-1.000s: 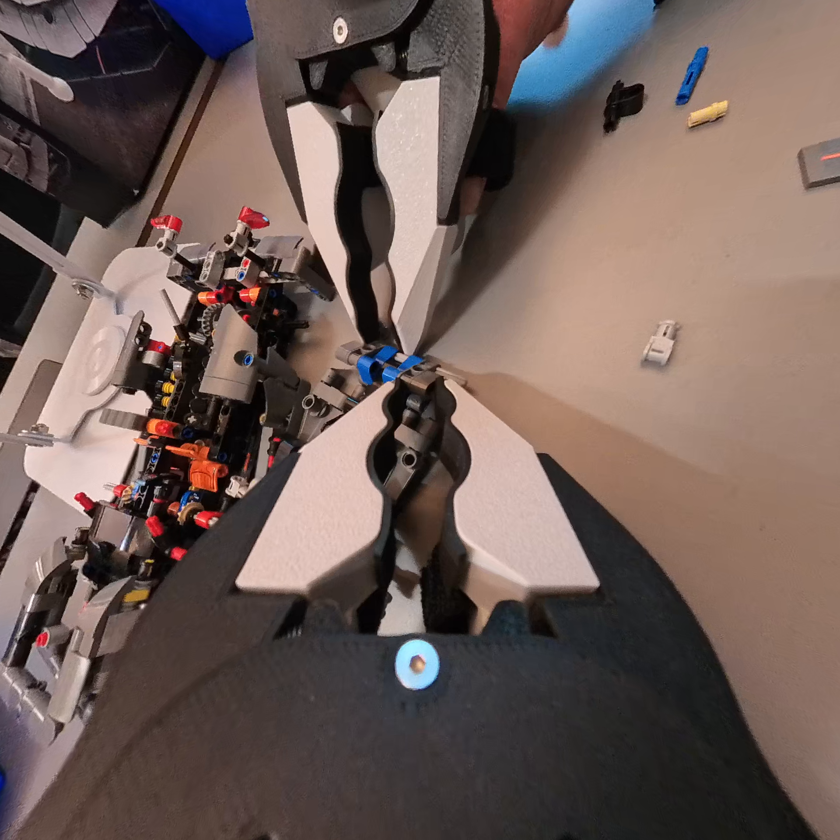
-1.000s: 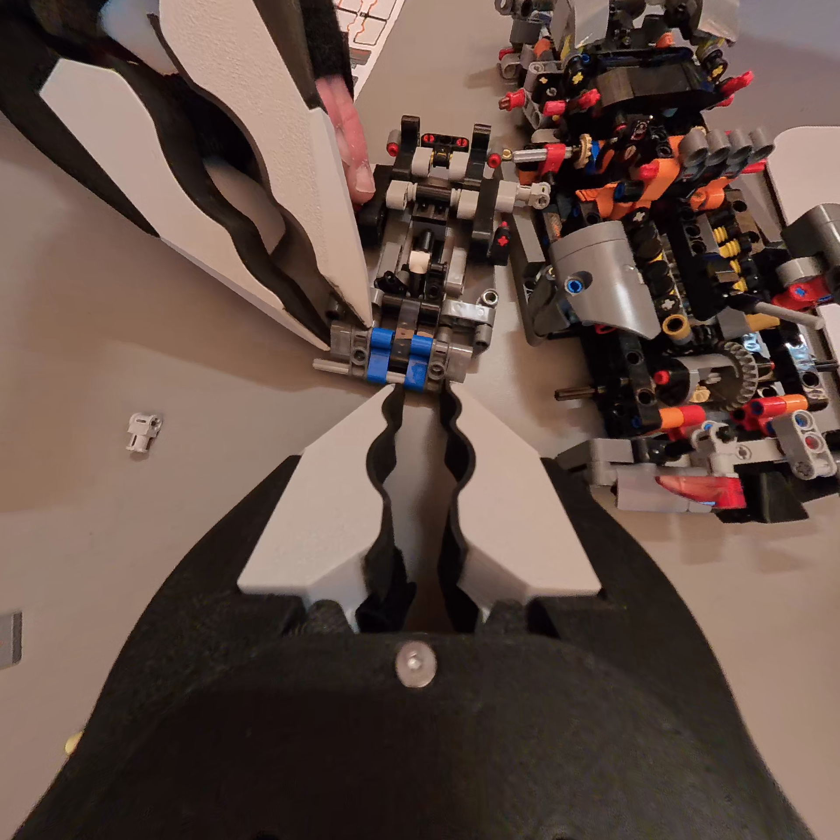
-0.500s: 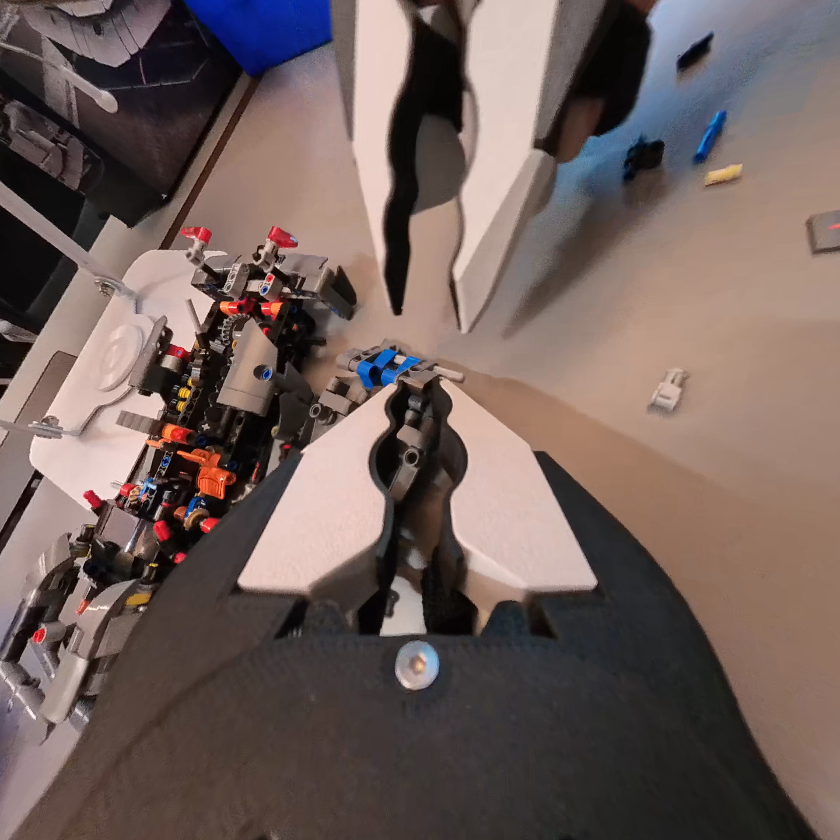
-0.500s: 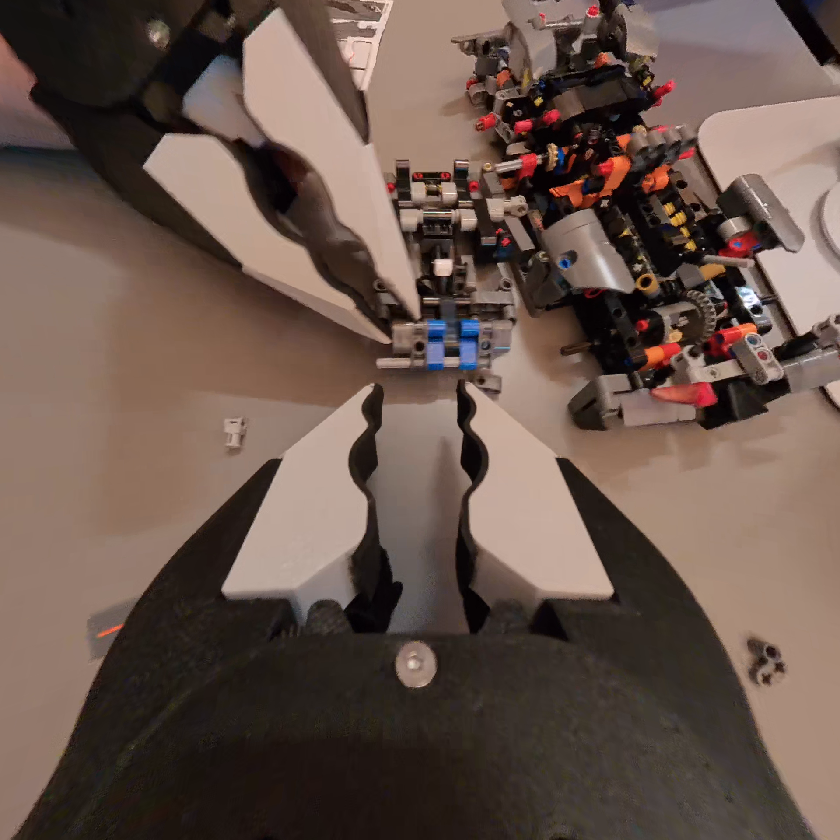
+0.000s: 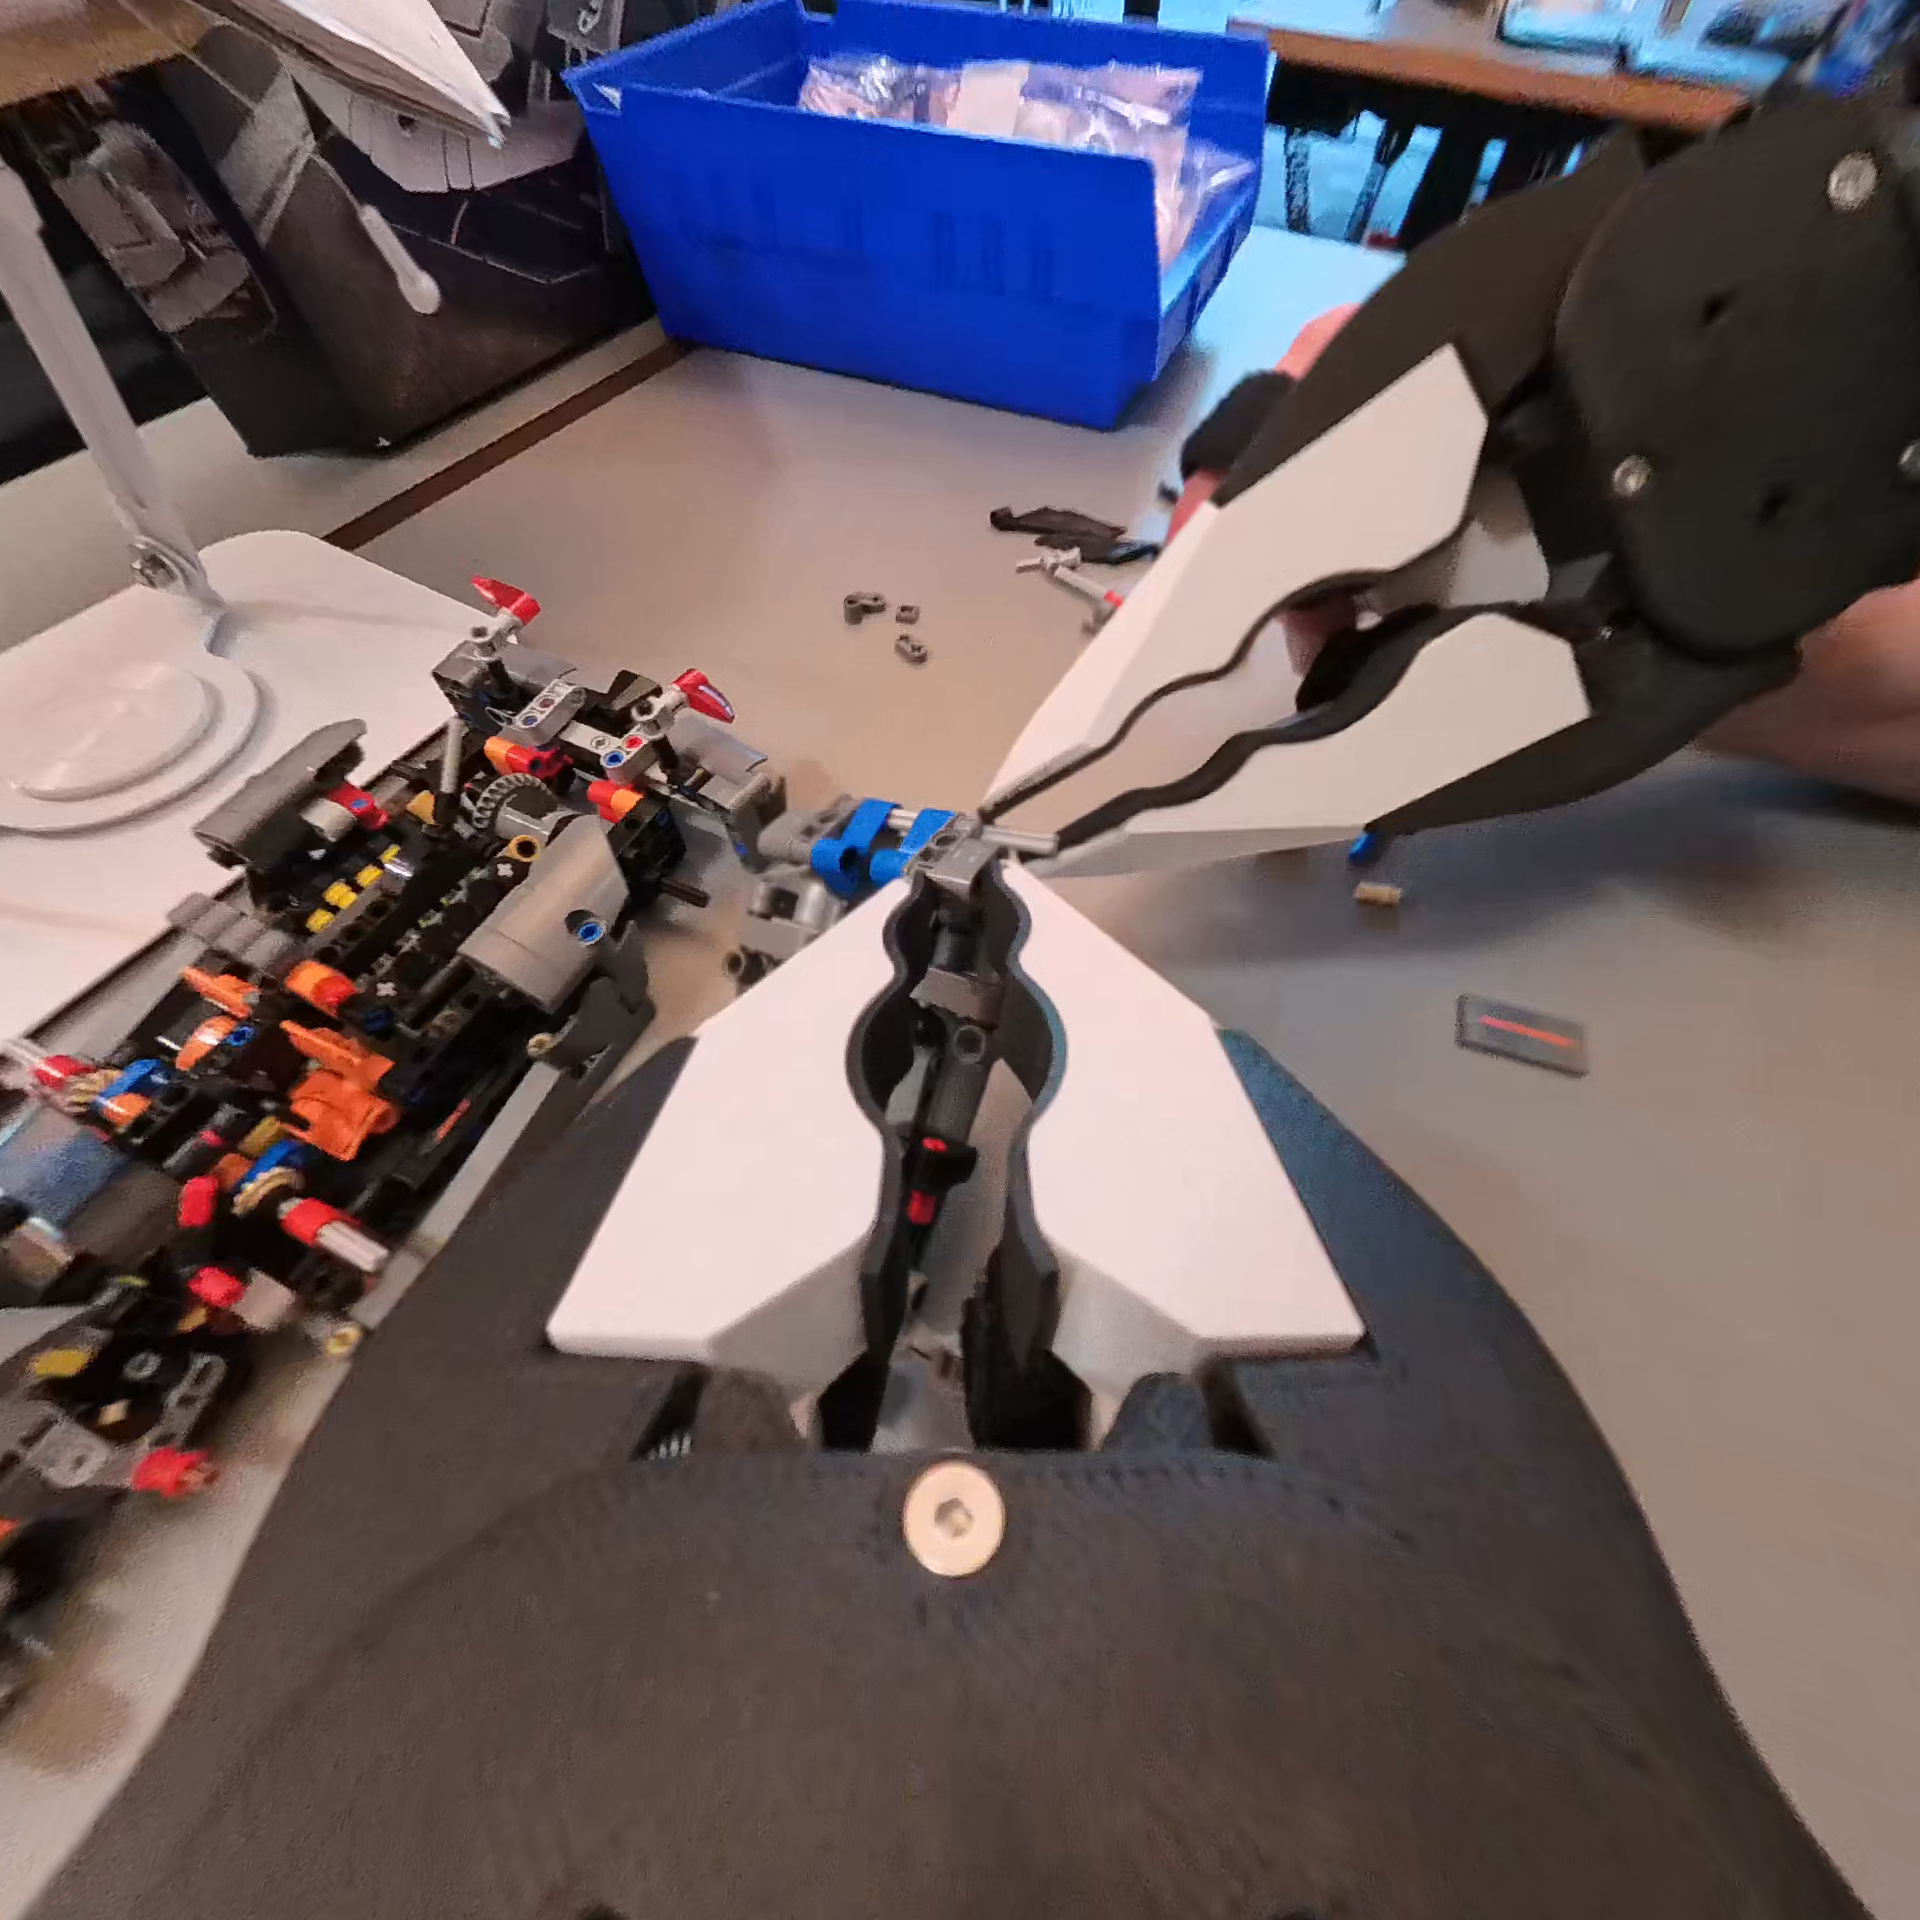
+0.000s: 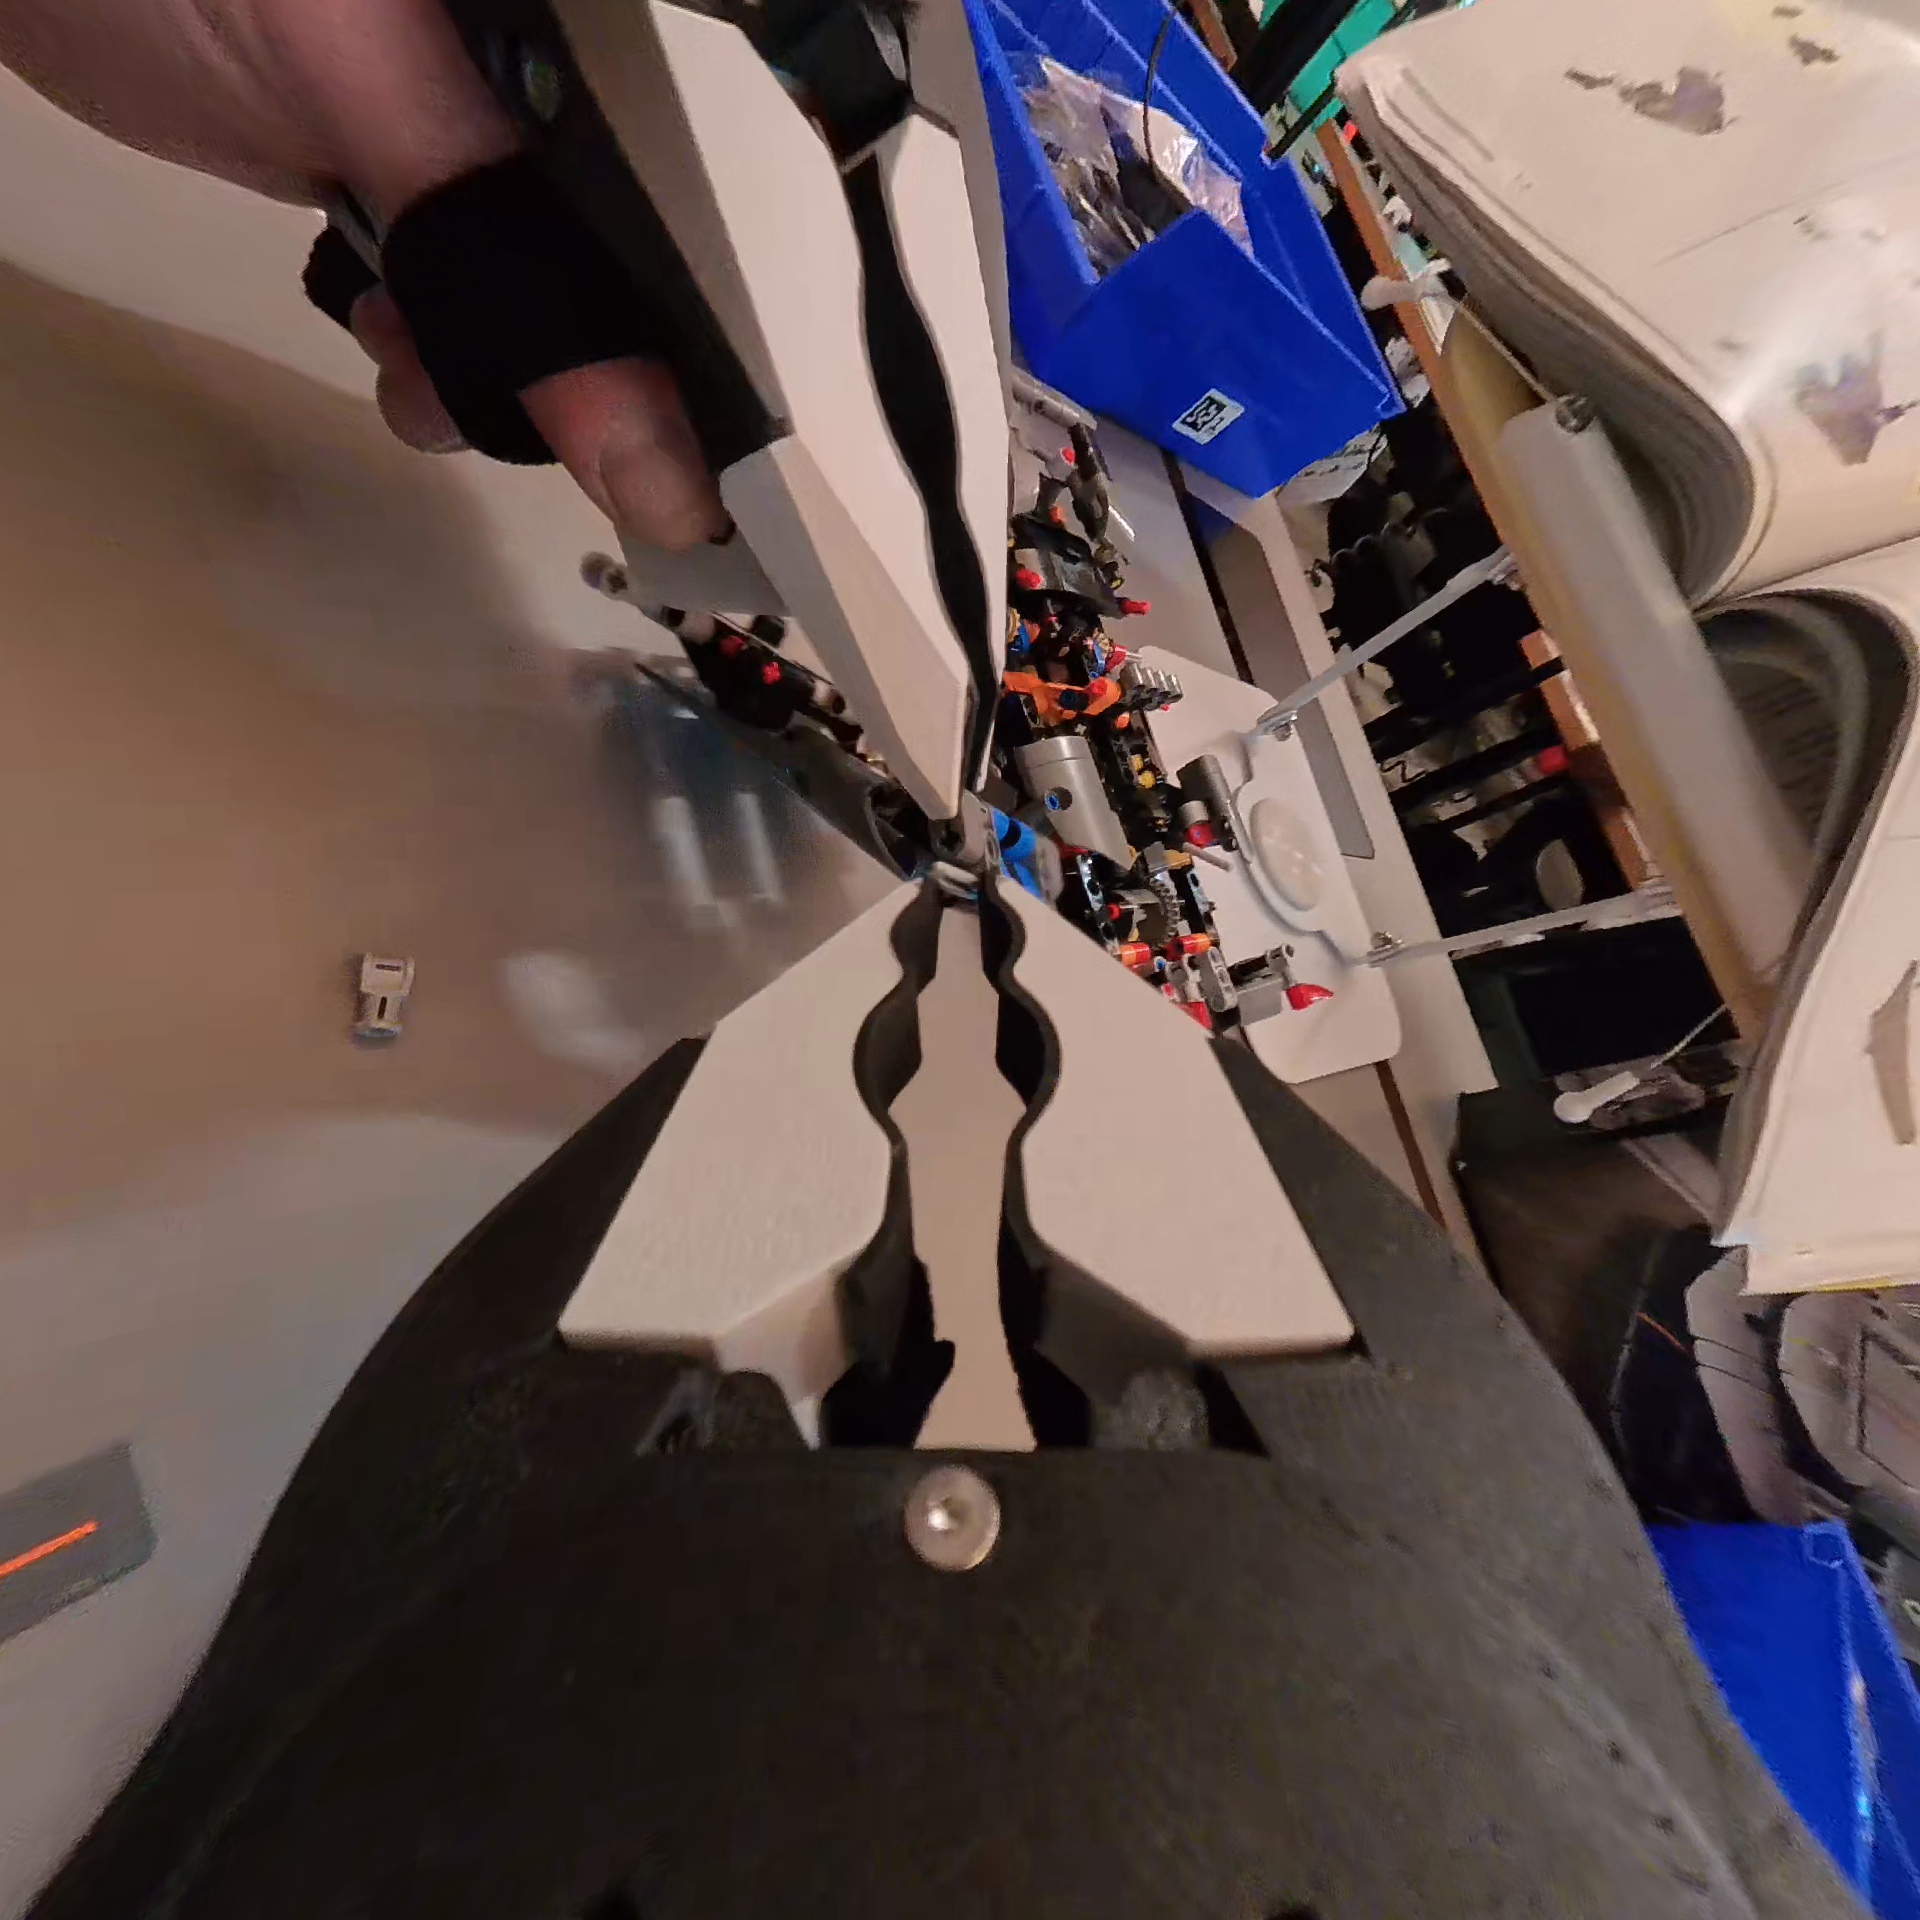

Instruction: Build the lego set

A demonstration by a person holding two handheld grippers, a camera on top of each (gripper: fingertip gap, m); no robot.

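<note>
My left gripper (image 5: 951,883) is shut on a small black and grey lego sub-assembly (image 5: 940,997) with blue connectors (image 5: 868,842) at its front. A thin grey axle (image 5: 1013,834) sticks out of that front to the right. My right gripper (image 5: 1023,826) comes in from the right and is shut on the axle's end. In the right wrist view my right gripper (image 6: 951,888) meets the left gripper (image 6: 961,805) tip to tip, and the piece between them is mostly hidden. The large multicoloured lego model (image 5: 416,935) lies on the table to the left.
A blue bin (image 5: 935,208) stands at the back. A white stand base (image 5: 104,707) lies under the model's far side. Loose small grey pieces (image 5: 883,623), a tan pin (image 5: 1377,894) and a dark tile (image 5: 1522,1034) lie on the table. A light grey piece (image 6: 382,995) lies apart. Left and right tips are no more than a few centimetres apart.
My right gripper drew back and opened, then swung round to the side and closed on the axle's end. My left gripper kept its hold and tilted up more level.
</note>
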